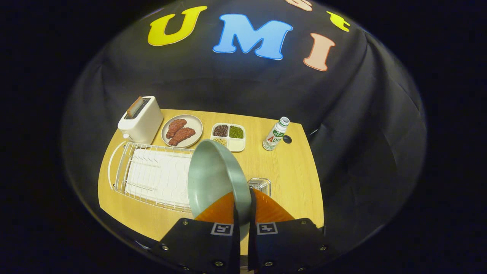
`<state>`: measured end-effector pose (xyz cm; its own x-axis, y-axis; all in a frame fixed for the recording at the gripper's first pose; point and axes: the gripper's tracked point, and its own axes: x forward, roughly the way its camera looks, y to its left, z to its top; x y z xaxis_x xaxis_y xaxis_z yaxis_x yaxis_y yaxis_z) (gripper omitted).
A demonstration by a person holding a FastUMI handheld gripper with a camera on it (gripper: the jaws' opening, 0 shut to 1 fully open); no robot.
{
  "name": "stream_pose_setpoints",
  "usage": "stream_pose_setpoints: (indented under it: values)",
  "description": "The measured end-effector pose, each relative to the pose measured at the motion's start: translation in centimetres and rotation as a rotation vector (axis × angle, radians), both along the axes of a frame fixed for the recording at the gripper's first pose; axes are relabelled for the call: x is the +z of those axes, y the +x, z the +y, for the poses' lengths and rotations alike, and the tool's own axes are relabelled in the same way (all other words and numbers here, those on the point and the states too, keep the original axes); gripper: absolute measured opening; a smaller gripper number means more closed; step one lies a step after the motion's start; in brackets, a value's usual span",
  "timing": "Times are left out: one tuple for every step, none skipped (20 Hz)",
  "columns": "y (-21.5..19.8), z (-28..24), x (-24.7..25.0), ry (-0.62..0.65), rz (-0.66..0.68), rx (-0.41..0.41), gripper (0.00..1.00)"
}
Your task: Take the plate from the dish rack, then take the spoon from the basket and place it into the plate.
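Pinching the plate (215,179) by its rim, my tool (243,213) is clamped tight; it's stiff, smooth, likely slippery.

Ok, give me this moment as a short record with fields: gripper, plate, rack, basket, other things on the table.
gripper: gripper shut on the plate's rim, one finger on each face
plate: grey-green plate held tilted on edge, lifted above the table, in front of the rack's near end
dish rack: white wire dish rack on the wooden table, no dishes seen in it
basket: small wire basket just beyond the fingers, partly hidden; spoon cannot be made out
others: toaster with toast, plate of meat, four-part grain tray, drink bottle
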<state>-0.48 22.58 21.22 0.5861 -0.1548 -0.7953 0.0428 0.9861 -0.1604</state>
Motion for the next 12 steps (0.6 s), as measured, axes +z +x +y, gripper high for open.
stream_pose_setpoints:
  values:
    - [-0.6,-0.6,0.0,0.027,-0.006,0.000,0.08]
    - [-1.0,-1.0,0.0,0.061,-0.012,0.008,0.08]
    - [-1.6,-1.4,-0.4,0.091,-0.012,0.012,0.08]
    - [-2.0,-1.8,-0.6,0.115,-0.009,0.007,0.08]
    - [-2.5,-2.4,-0.9,0.132,-0.008,0.006,0.08]
    - [-2.8,-2.8,-1.1,0.143,-0.006,0.013,0.08]
    - [-3.2,-3.4,-1.3,0.155,-0.008,0.016,0.08]
    - [-3.6,-3.9,-1.4,0.169,-0.011,0.017,0.08]
    - [-4.1,-4.3,-1.6,0.183,-0.014,0.019,0.08]
    - [-4.5,-4.7,-2.0,0.198,-0.019,0.021,0.08]
    - [-5.1,-5.0,-2.8,0.219,-0.022,0.019,0.08]
    - [-5.7,-5.2,-3.6,0.243,-0.014,0.017,0.08]
